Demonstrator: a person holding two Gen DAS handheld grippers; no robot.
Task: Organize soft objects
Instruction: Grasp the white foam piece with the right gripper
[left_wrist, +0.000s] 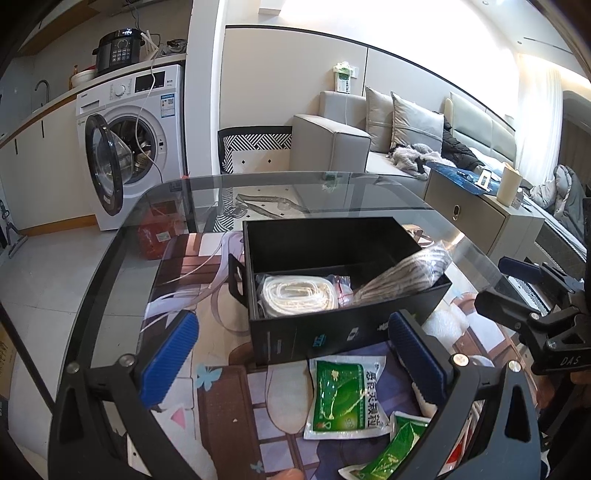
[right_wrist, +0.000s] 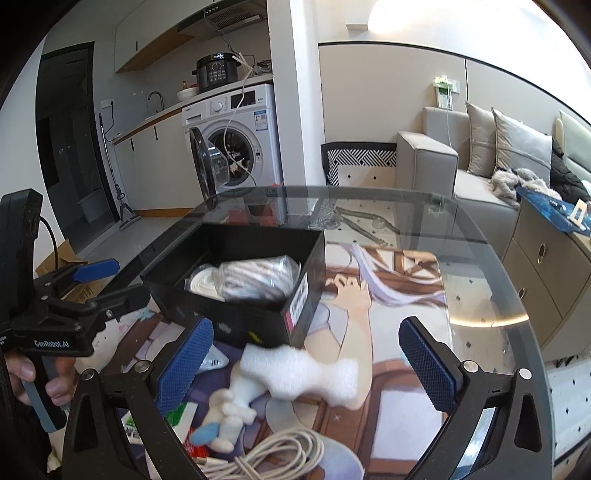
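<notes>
A black box (left_wrist: 295, 339) stands on the glass table (left_wrist: 258, 188). It holds a white rope coil (left_wrist: 299, 293) and a bagged striped cloth (left_wrist: 402, 273). My left gripper (left_wrist: 293, 354) is open just short of the box's front wall, with nothing between its pads. Two green packets (left_wrist: 345, 397) lie below it. In the right wrist view the right gripper (right_wrist: 306, 365) stands wide open. A white foam piece (right_wrist: 303, 369) lies loose between its fingers, touching neither pad. A white plush toy (right_wrist: 229, 413) lies beside the foam, in front of the box (right_wrist: 251, 325).
A coiled cable (right_wrist: 273, 454) lies at the table's near edge. A printed mat (right_wrist: 388, 295) covers the table. Beyond the table are a chair (left_wrist: 255, 147), a washing machine (left_wrist: 129, 147) with its door open, a sofa (left_wrist: 332, 140) and a low cabinet (left_wrist: 472, 214).
</notes>
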